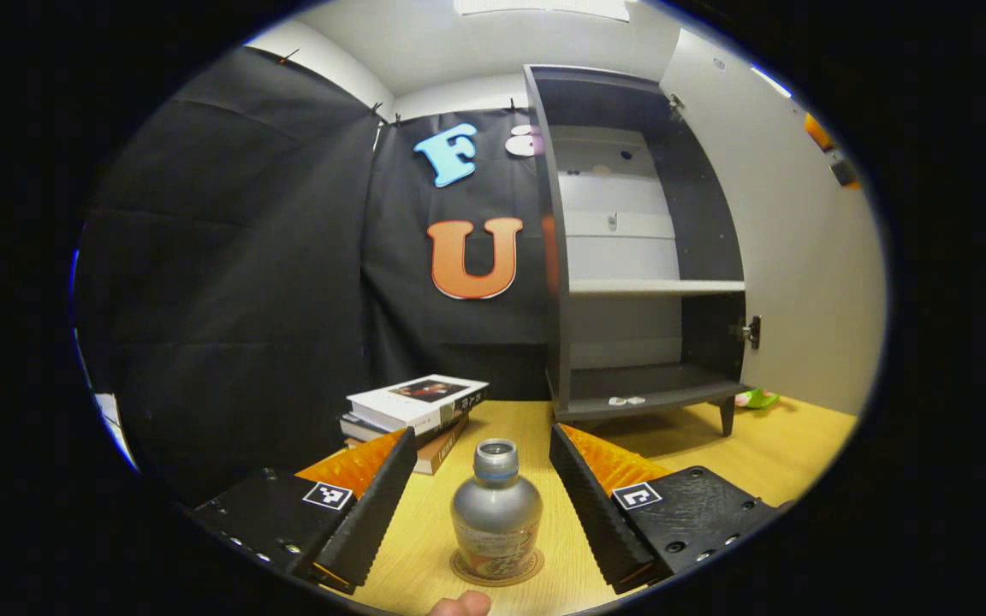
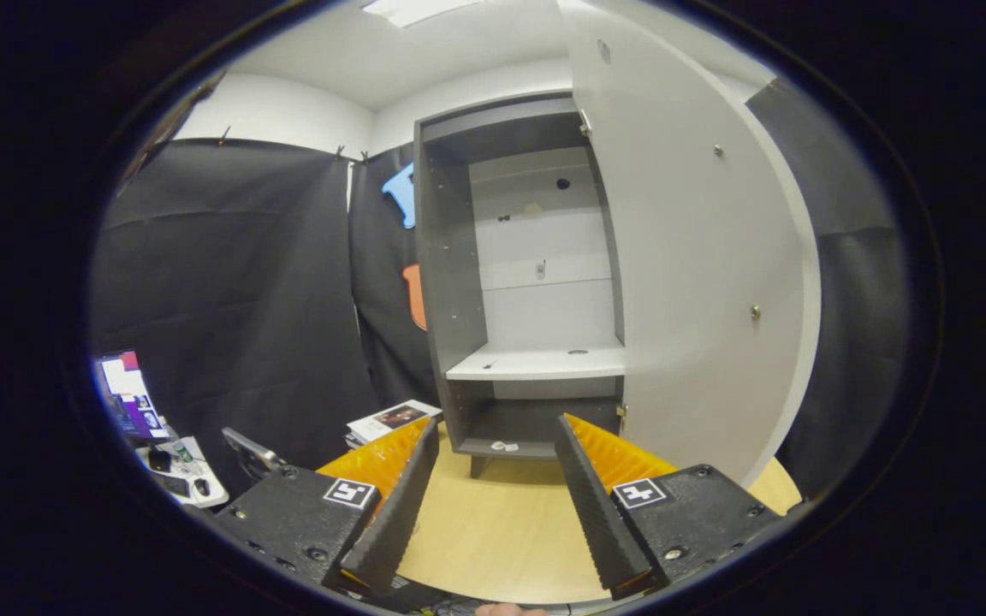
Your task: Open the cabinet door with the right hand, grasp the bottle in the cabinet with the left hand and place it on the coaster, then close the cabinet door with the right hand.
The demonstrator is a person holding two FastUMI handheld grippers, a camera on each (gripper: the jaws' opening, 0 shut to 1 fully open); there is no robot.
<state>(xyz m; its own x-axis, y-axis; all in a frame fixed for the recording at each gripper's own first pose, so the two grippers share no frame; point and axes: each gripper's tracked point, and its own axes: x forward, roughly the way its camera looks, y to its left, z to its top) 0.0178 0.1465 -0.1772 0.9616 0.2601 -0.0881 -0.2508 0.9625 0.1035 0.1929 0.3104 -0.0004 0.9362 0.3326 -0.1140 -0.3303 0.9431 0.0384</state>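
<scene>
While both jaws gape, the bottle (image 1: 495, 505) stands on the coaster (image 1: 495, 571); wooden table (image 1: 767, 462).

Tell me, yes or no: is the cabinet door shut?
No. In the right gripper view the cabinet door stands swung wide, baring the shelves.

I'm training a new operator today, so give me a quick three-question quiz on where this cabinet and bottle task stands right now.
1. True or false: the silver metal bottle stands upright on the round cork coaster.
2. Multiple choice: the grey cabinet's white door is A) shut, B) swung open, C) removed.
3. Fill in: the left gripper has its fingers ____ of the bottle, one on each side.

Key: 1 true. 2 B. 3 clear; they stand apart from it, not pressing. The right gripper is open too, facing the cabinet.
</scene>
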